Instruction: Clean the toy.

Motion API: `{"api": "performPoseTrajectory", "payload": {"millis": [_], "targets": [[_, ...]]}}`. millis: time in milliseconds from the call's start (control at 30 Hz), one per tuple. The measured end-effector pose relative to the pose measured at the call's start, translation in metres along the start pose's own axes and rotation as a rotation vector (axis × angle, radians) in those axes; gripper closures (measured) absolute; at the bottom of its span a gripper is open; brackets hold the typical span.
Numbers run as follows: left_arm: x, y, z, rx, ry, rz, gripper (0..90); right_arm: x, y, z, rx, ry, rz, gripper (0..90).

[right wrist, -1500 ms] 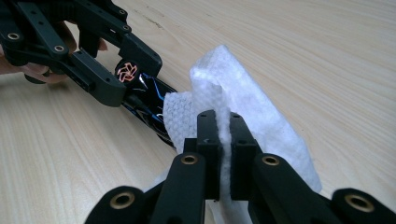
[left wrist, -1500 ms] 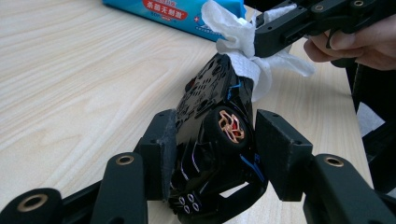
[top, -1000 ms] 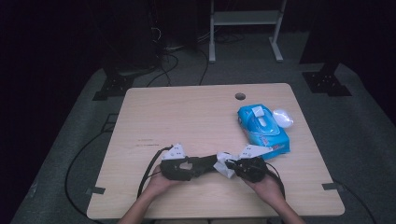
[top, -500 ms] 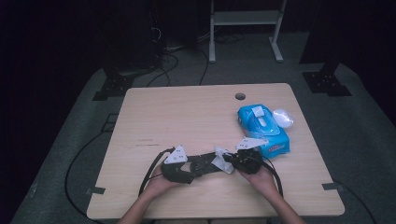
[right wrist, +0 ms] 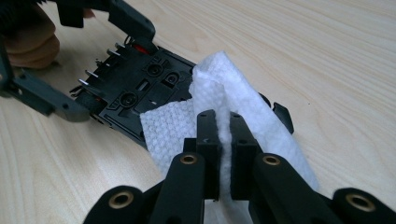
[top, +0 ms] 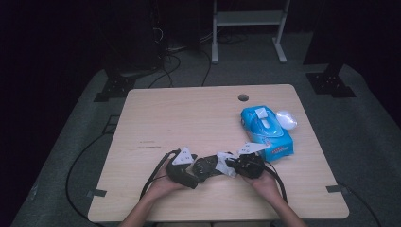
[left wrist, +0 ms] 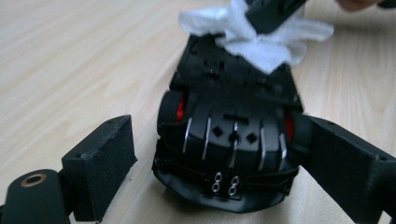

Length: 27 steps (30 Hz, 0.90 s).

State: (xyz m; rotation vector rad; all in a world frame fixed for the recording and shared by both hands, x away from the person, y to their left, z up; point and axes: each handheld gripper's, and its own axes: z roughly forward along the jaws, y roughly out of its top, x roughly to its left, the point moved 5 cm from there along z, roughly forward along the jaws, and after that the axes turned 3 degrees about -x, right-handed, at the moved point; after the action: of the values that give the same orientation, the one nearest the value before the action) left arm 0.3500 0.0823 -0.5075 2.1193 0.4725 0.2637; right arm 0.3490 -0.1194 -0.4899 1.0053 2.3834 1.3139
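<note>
A black toy car (left wrist: 229,140) lies on its back near the front edge of the wooden table (top: 189,113), its underside with the metal strips and red wheel hubs turned up. A white wipe (right wrist: 219,107) is draped over one end of it.

The left gripper (left wrist: 219,154) lies low and level over the table, reaching toward the other gripper. Its jaws have just been opening and stand spread on either side of the car: the pad on one side is clear of the body with bare table showing in the gap, while the other pad sits right at the wheel, and I cannot tell whether it touches.

The right gripper (right wrist: 224,140) comes in from the opposite side, also low and nearly level, its jaws pinched tight on a fold of the wipe, which it holds against the car's underside.

Farther back, a blue pack of wipes (top: 265,131) lies near the table's right edge, well apart from the car.
</note>
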Motion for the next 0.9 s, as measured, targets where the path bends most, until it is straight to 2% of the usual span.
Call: {"api": "performPoseTrajectory", "payload": {"millis": [133,167,200,267,367,467,500,533,600,633,700,733,800,867,900], "targets": [[-0.002,-0.001,0.002,0.009,-0.013,0.027,15.8,0.0,0.0,0.0,-0.004,0.001,0.008,85.2],[-0.003,-0.001,0.001,0.014,-0.017,0.045,21.5,0.0,0.0,0.0,-0.005,0.003,0.009,85.3],[-0.004,-0.001,0.002,0.017,-0.015,0.063,22.7,0.002,0.001,0.001,-0.008,0.007,0.008,85.2],[-0.005,0.0,0.002,0.021,-0.016,0.062,23.4,0.006,0.002,0.003,-0.012,0.022,0.006,85.3],[-0.007,0.001,0.002,0.019,-0.015,0.065,24.1,0.023,0.008,0.01,-0.023,0.079,-0.002,85.3],[-0.008,0.001,0.003,0.025,-0.016,0.067,24.5,0.048,0.015,0.021,-0.041,0.172,-0.015,85.3],[-0.007,0.001,0.002,0.027,-0.014,0.071,24.6,0.057,0.017,0.025,-0.033,0.188,-0.048,85.2],[-0.007,0.0,0.002,0.025,-0.013,0.071,24.6,0.059,0.017,0.026,-0.031,0.177,-0.063,85.3],[-0.007,0.001,0.001,0.014,-0.016,0.066,24.7,0.057,0.018,0.024,-0.027,0.164,-0.07,85.3],[-0.006,0.002,0.0,0.012,-0.016,0.068,24.8,0.049,0.017,0.021,-0.028,0.139,-0.065,85.3],[-0.006,0.001,0.0,0.016,-0.016,0.07,24.8,0.034,0.016,0.016,-0.018,0.055,-0.074,85.2],[-0.007,0.001,0.001,0.016,-0.015,0.067,24.8,0.023,0.014,0.012,-0.013,0.016,-0.066,85.2],[-0.006,0.001,0.0,0.013,-0.017,0.065,24.7,0.001,0.007,0.006,0.004,-0.029,-0.01,85.3],[-0.006,0.002,0.0,0.007,-0.017,0.056,24.7,-0.008,0.003,0.002,0.005,-0.01,0.045,85.3],[-0.006,0.001,0.0,0.014,-0.017,0.066,24.7,-0.007,0.001,0.001,0.005,-0.013,0.037,85.3]]}}
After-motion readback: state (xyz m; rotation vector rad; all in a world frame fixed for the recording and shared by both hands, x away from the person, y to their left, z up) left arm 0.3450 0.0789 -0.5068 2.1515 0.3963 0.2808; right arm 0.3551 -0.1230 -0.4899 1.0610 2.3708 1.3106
